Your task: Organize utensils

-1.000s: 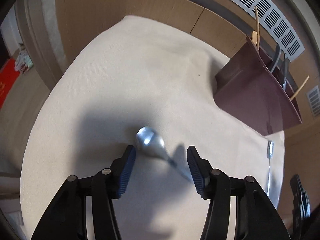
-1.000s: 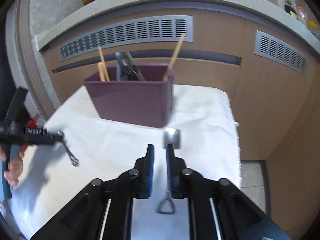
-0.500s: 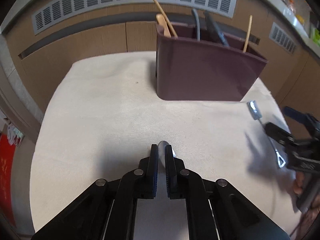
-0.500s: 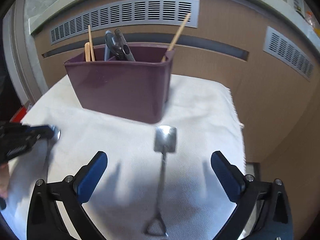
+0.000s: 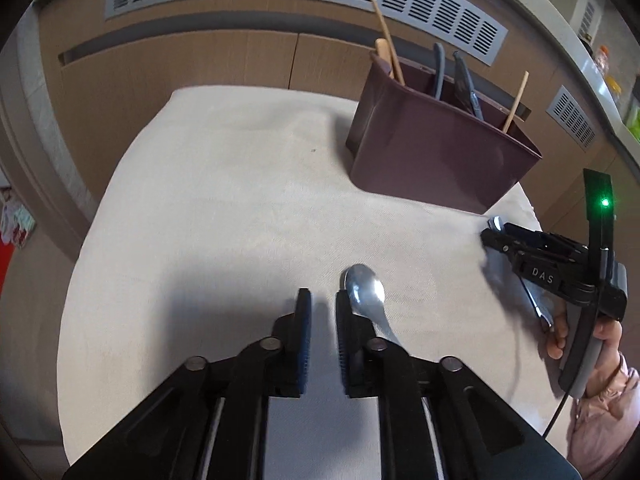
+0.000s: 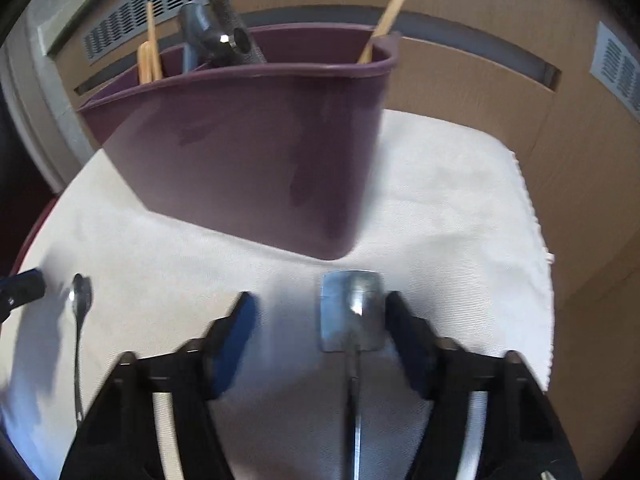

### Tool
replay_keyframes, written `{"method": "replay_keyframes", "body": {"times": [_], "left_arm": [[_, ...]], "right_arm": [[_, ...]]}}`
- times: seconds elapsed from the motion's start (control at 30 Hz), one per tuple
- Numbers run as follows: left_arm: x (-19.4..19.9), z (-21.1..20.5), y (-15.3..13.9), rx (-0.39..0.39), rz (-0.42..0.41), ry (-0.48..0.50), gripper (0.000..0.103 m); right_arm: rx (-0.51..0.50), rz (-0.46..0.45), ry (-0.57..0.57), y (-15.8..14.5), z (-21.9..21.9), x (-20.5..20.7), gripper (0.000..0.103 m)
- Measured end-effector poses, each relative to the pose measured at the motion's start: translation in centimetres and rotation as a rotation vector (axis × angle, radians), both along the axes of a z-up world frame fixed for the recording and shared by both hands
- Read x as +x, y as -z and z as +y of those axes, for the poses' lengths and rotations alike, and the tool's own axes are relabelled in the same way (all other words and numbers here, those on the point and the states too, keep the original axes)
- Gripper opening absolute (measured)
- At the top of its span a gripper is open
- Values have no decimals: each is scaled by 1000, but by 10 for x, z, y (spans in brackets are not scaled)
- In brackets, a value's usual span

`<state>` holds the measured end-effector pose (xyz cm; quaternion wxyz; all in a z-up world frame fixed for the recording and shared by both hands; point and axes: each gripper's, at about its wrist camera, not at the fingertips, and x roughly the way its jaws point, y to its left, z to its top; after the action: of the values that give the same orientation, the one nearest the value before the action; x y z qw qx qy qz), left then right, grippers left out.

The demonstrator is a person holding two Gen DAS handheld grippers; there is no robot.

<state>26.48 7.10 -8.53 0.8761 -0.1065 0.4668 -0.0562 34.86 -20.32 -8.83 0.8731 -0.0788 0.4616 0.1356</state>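
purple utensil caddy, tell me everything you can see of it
The purple utensil caddy is a dark plum box, plastic by its look, open on top with rounded corners and inner dividers. It stands upright on the pale cloth near the wooden cabinet front. Light wooden sticks lean in its left compartment, grey and black handles in the middle, and one more stick at the right corner. No gripper touches it.

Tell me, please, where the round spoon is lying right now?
In the left wrist view, the round spoon lies on the white cloth, just right of the left gripper, in front of the purple holder.
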Motion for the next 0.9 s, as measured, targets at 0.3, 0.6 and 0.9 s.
{"method": "replay_keyframes", "body": {"times": [0.3,0.6,0.9], "left_arm": [[15,-21,9,-73,110,-8,51],[43,-65,18,138,104,-7,29],[1,-78,-11,185,-39,48,29]], "right_arm": [[34,-10,9,-25,-10,-30,29],[78,-73,-3,-49,-11,-66,29],[87,-134,-8,-68,-7,-92,29]]}}
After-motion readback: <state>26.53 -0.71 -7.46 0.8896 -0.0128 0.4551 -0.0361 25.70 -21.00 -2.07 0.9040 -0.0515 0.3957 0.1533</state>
